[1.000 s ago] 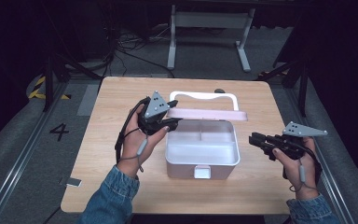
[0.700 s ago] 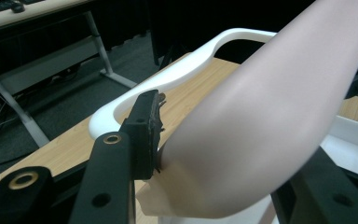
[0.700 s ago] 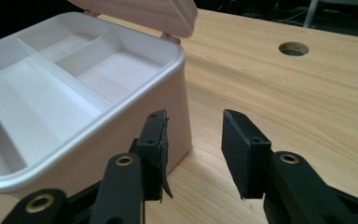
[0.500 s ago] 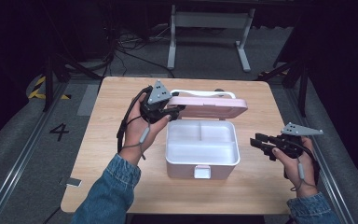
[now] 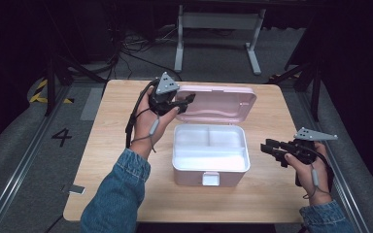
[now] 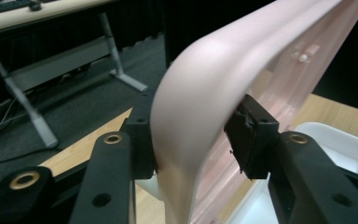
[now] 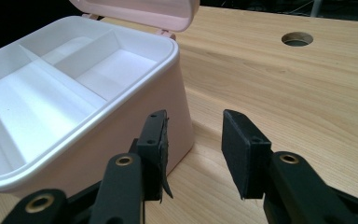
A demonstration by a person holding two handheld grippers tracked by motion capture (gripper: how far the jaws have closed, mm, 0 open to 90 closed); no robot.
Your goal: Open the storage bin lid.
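Left claw [image 5: 187, 101] clamped on left edge of pink lid [image 5: 221, 99], lid raised behind white box [image 5: 210, 154] at tabletop [image 5: 111, 145] centre. Right claw [image 5: 268, 148] released, jaws just widened, nothing between, just right of box.

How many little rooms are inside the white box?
3. Inside the box, one long compartment runs along the front, nearest the person. Two smaller ones sit behind it, toward the pink lid: one at left, one at right. All look empty.
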